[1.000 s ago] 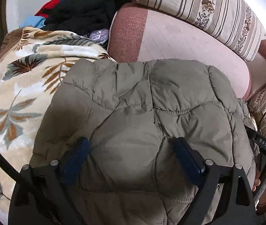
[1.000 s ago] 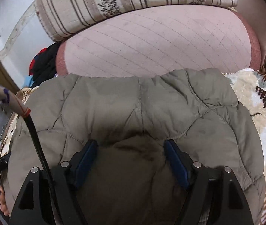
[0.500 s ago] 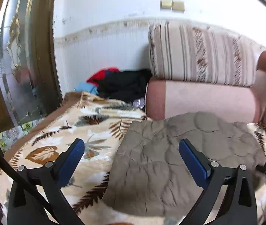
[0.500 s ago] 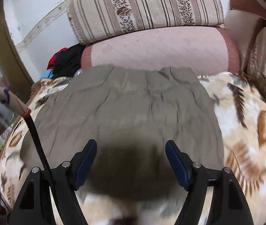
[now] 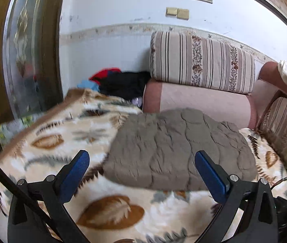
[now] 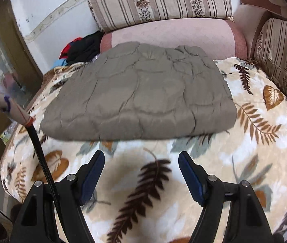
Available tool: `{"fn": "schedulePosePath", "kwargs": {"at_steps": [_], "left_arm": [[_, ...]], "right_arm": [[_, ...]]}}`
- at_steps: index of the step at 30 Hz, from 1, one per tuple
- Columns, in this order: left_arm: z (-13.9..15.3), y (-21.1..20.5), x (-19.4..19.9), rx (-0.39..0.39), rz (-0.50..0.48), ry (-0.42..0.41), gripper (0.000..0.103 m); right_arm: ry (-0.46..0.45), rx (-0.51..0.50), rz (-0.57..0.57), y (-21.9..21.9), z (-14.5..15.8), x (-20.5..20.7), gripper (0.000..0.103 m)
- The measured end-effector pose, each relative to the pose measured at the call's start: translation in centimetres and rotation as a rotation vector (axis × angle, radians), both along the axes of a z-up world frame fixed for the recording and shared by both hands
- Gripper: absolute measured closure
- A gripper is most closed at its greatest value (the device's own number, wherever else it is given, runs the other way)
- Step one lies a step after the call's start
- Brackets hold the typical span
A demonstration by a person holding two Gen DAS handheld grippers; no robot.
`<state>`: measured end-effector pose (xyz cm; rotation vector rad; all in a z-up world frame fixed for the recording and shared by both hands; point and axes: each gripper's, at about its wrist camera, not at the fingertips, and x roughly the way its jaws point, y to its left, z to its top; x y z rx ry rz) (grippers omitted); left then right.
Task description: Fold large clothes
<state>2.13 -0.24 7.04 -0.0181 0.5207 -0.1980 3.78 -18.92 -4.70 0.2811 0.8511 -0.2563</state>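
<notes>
Both tools (image 5: 141,168) (image 6: 141,168) gaping, clear of folded jacket (image 6: 141,95)

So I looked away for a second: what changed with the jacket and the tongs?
Both tongs, left and right, pulled back off the grey quilted jacket and stand open, empty. The jacket stays folded on the leaf-print blanket.

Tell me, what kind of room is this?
Probably a living room at home: a sofa with striped cushions, a leaf-print blanket spread over its seat with a folded grey jacket on it, and a clothes pile by the wall.
</notes>
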Motion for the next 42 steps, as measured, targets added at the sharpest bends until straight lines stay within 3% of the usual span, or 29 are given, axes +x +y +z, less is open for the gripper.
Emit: {"fn": "schedulePosePath", "kwargs": {"at_steps": [4, 12, 24, 42], "left_arm": [[-1.1, 0.2, -0.6, 0.038, 0.033, 0.034, 0.000], [-1.9, -0.3, -1.7, 0.116, 0.077, 0.028, 0.000], [-3.4, -1.9, -2.3, 0.112, 0.018, 0.116, 0.000], [-4.4, -3.0, -2.7, 0.116, -0.008, 0.185, 0.000]], "right_arm": [[0.001, -0.040, 0.005, 1.3, -0.1, -0.7, 0.024], [0.002, -0.104, 0.018, 2.7, 0.1, -1.0, 0.024], [0.006, -0.168, -0.014, 2.8, 0.3, -1.3, 0.024], [0.028, -0.245, -0.050, 3.0, 0.1, -1.2, 0.023]]}}
